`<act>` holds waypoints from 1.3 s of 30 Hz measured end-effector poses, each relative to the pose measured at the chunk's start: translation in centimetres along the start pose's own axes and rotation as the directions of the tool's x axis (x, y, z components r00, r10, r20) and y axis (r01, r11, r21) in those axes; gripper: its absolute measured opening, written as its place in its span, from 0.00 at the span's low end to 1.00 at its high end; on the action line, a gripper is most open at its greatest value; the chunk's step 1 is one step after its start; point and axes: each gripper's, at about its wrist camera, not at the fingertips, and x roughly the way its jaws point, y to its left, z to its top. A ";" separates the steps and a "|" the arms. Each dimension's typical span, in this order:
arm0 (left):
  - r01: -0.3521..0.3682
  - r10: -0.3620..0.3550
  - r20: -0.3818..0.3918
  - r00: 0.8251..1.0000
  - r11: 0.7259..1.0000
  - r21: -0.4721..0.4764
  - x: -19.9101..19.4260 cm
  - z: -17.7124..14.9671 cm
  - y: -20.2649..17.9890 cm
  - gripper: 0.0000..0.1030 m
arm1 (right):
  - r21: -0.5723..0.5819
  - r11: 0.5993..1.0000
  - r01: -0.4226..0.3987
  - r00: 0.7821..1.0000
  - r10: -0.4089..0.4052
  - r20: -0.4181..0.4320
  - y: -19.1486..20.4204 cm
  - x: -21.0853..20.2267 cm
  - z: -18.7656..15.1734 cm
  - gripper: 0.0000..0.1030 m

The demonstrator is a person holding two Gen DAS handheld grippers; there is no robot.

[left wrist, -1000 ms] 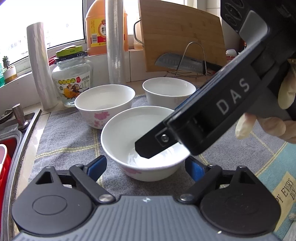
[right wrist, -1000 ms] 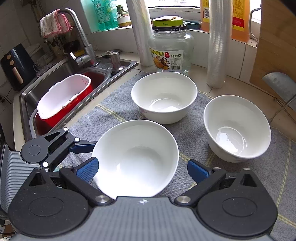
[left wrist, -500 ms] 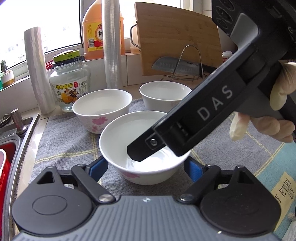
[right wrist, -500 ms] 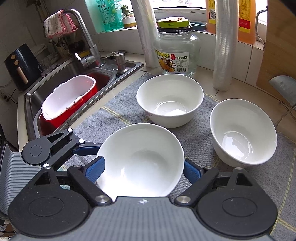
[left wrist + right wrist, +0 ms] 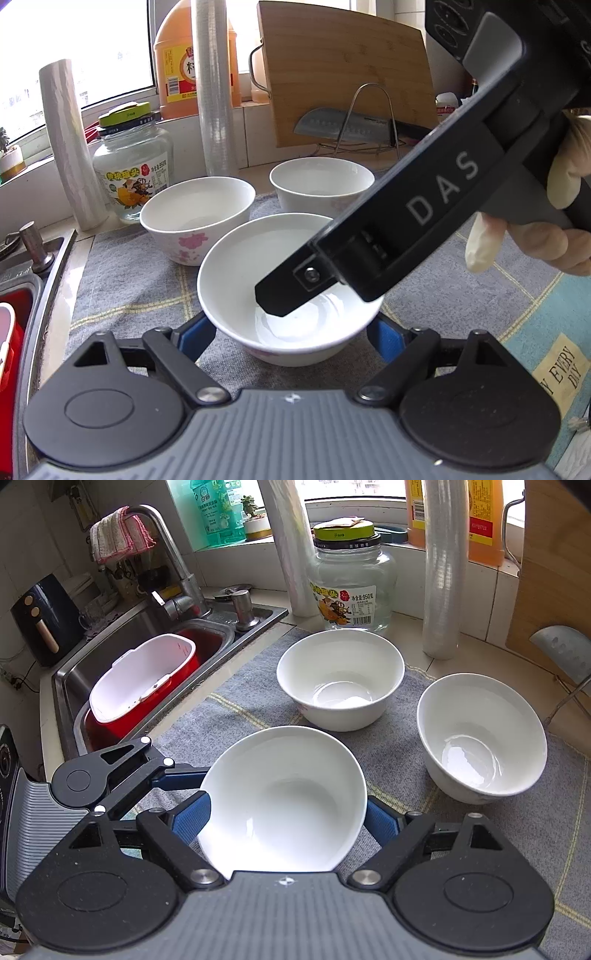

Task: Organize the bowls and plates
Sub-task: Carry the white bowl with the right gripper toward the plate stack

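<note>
Gripping near bowl [image 5: 284, 801] from both sides; bowl sits on grey mat [image 5: 236, 686], near centre. Left tool [image 5: 291, 336] clamped on it. Right tool [image 5: 288, 821] closing, pads at rim. I fear slick glaze slipping, knocking far bowls [image 5: 340, 679].

Glass jar [image 5: 351, 590], cutting board [image 5: 347, 66], knife [image 5: 343, 123], red tub [image 5: 144, 679] in sink [image 5: 122, 642]

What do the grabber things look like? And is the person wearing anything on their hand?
Each gripper is black, with a ribbed grey body, round black discs, silver screws and blue fingers. The other gripper's view shows white letters "DAS" on a black bar. The hand has pale finger covers.
</note>
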 end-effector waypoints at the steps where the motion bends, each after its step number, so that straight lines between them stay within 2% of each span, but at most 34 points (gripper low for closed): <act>1: 0.001 -0.001 -0.002 1.000 1.000 0.006 -0.2 0.1 -0.2 0.85 | 0.004 1.000 0.000 1.000 0.000 0.000 0.0 -0.2 -0.1 0.89; 10: 0.036 -0.035 -0.016 0.999 0.997 0.061 -1.5 0.6 -1.8 0.85 | 0.031 0.999 0.013 1.000 -0.013 0.011 -0.1 -2.4 -1.8 0.89; 19: 0.115 -0.114 -0.020 0.993 0.986 0.124 -1.2 1.6 -4.9 0.85 | 0.101 0.992 0.070 0.997 -0.073 0.030 -1.8 -5.5 -4.4 0.89; 33: 0.265 -0.267 -0.024 0.964 0.938 0.225 1.2 4.0 -11.3 0.85 | 0.243 0.951 0.189 0.977 -0.208 0.053 -6.4 -10.9 -9.0 0.89; 39: 0.304 -0.305 -0.032 0.952 0.920 0.249 2.6 4.7 -13.0 0.85 | 0.286 0.933 0.220 0.968 -0.245 0.055 -8.1 -12.4 -10.3 0.89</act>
